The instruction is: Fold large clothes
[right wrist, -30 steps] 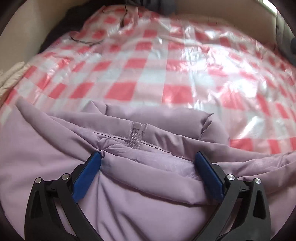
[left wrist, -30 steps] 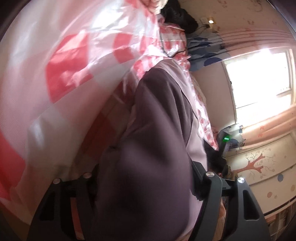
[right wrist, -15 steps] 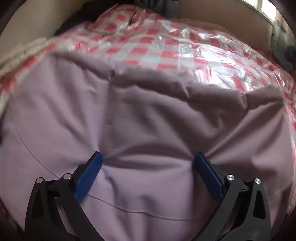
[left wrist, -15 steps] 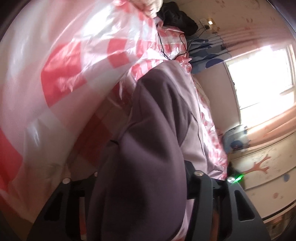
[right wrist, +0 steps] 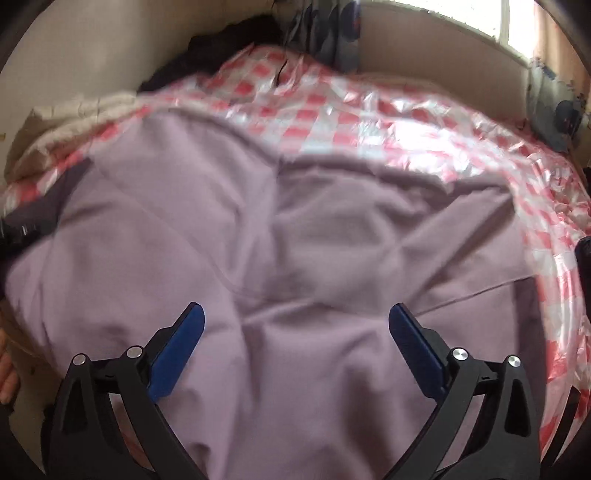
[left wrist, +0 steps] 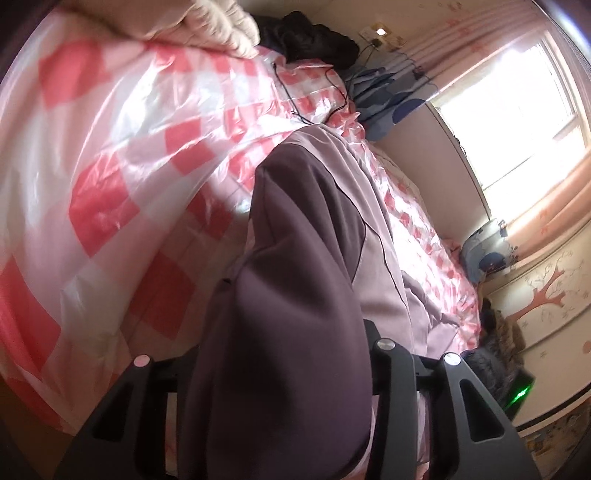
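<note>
Garment: a lilac jacket (right wrist: 295, 240) spread over the bed's pink-checked plastic sheet (left wrist: 122, 177); one fold lifted off it
Left gripper (left wrist: 280, 369): fingers have just been closing; clenched on a thick dark-shadowed fold of the jacket
Right gripper (right wrist: 295, 332): blue-padded fingers (right wrist: 177, 347) spread wide above the cloth; grasping nothing
Far end: cream blanket (left wrist: 221, 26); window (left wrist: 517, 110)

Black tool (right wrist: 295, 328), blue pads (right wrist: 177, 350), silver screws

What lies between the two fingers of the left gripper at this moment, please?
A thick fold of the purple garment fills the gap between the left gripper fingers, which have just been closing on it, as the left wrist view shows.
</note>
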